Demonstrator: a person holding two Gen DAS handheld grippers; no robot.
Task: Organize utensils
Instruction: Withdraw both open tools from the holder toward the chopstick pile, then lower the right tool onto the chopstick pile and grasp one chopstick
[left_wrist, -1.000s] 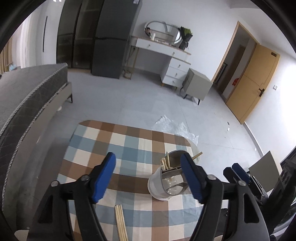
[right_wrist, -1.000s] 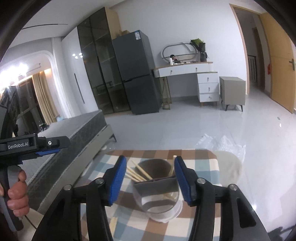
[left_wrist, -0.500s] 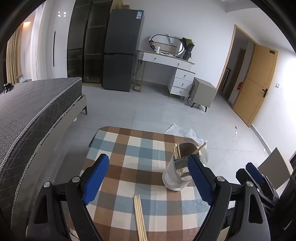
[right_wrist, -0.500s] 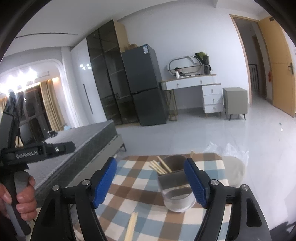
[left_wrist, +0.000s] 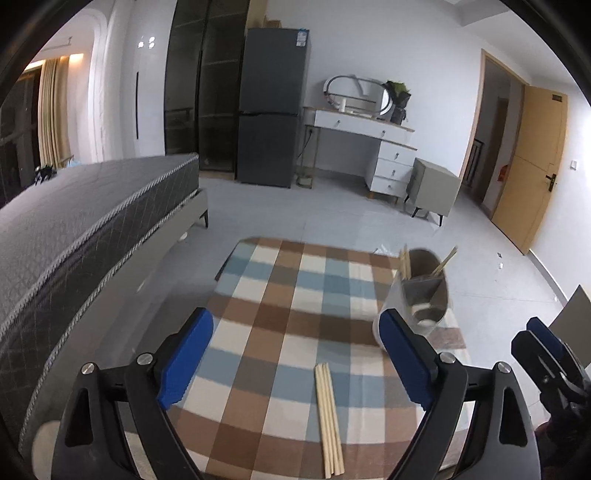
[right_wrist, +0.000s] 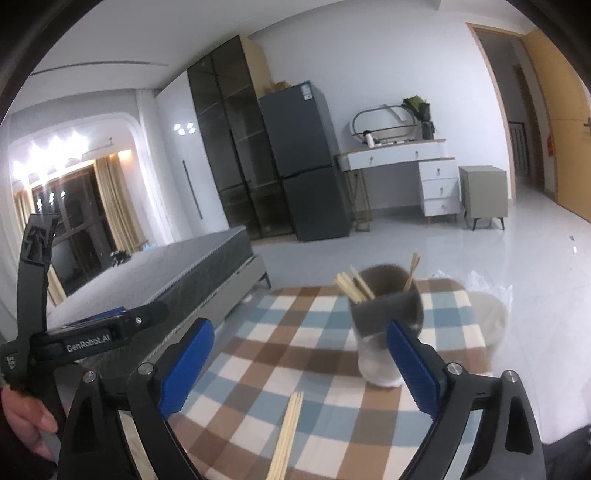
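Both grippers have drawn back from the utensil holder since a second ago, when the right one's blue pads stood on either side of it; now the holder sits clear of them, and a bundle of loose chopsticks that was barely in view lies in full sight on the cloth.

Largest in the room is the grey bed (left_wrist: 92, 221), at nine o'clock in the left wrist view. Behind it at twelve o'clock stand the dark glass cabinet (left_wrist: 201, 92) and the dark fridge (left_wrist: 271, 107), with a white dressing table (left_wrist: 369, 140) at one o'clock and a yellow door (left_wrist: 532, 166) at two o'clock.

Nearer, the table with its checked cloth (left_wrist: 295, 302) fills the lower middle. On it, at three o'clock from the cloth's centre, stands the utensil holder (left_wrist: 421, 295), upright, with chopsticks sticking out of it. The loose chopsticks (left_wrist: 328, 413) lie flat at six o'clock, well apart from the holder.

The left gripper (left_wrist: 295, 354) has its jaws wide and opening further, nothing between the pads. The right gripper (right_wrist: 299, 365) is likewise wide and opening, holding nothing; the holder (right_wrist: 384, 325) shows just behind its right pad.

A hand (right_wrist: 22, 424) grips the left tool's handle at eight o'clock in the right wrist view.
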